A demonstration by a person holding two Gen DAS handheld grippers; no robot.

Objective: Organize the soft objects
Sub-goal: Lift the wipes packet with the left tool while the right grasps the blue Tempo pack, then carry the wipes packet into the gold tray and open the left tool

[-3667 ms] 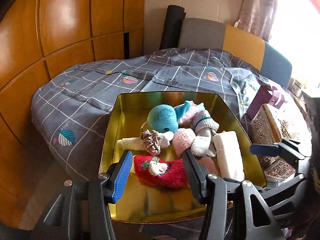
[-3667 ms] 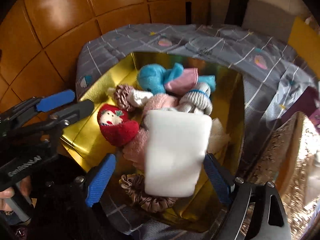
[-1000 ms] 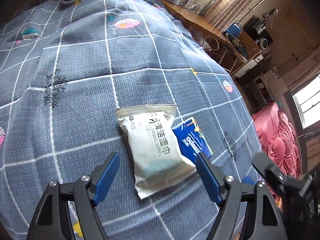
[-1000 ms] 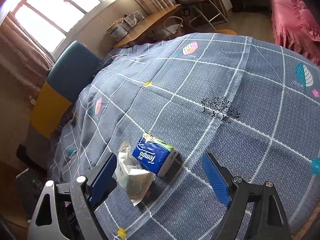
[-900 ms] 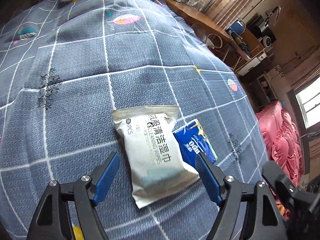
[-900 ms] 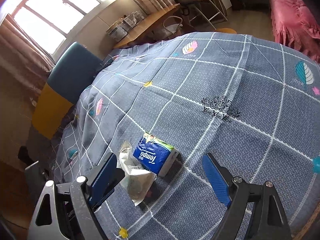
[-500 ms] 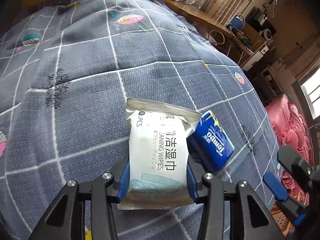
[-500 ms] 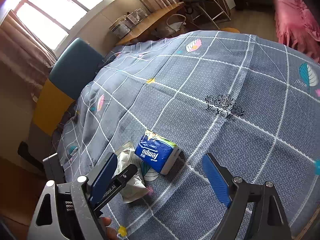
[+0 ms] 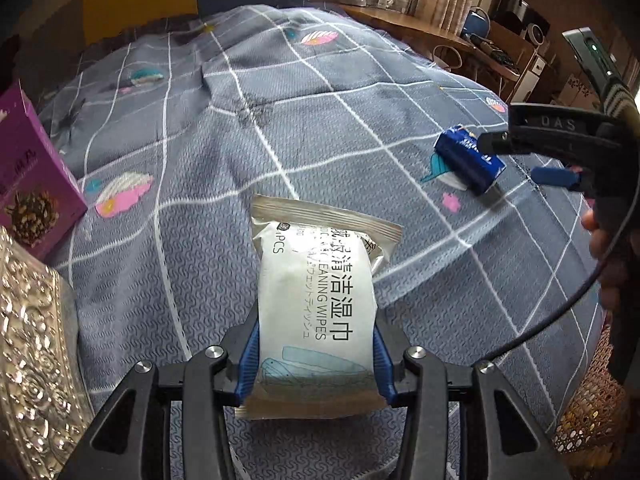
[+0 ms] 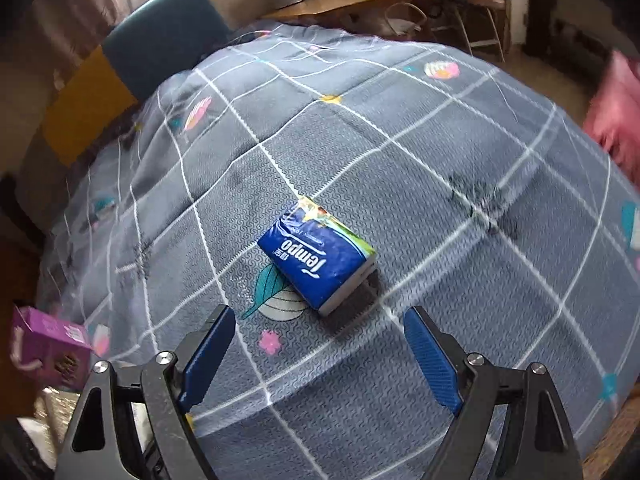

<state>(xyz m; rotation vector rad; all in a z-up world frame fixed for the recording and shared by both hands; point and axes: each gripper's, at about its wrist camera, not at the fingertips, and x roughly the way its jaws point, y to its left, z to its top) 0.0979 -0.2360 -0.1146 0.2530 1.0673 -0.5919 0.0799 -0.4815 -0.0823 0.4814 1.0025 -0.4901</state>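
Observation:
My left gripper (image 9: 316, 360) is shut on a white pack of cleaning wipes (image 9: 316, 300), its blue pads pressing both long sides, and the pack is lifted above the grey checked bedspread (image 9: 200, 140). A blue Tempo tissue pack (image 10: 318, 260) lies flat on the bedspread. My right gripper (image 10: 320, 356) hovers just short of it, jaws wide open with nothing between them. In the left wrist view the same blue tissue pack (image 9: 468, 160) lies far right, with the right gripper (image 9: 532, 160) over it.
A purple box (image 9: 28, 176) and an embossed metallic lid (image 9: 32, 360) sit at the left edge of the bed. A person's hand (image 9: 604, 240) holds the right gripper. A wooden desk (image 10: 360, 0) and chairs stand beyond the bed.
The left gripper closed on the wipes pack and carried it away to the left of the tissue pack. The right gripper rolled and came closer to the blue tissue pack.

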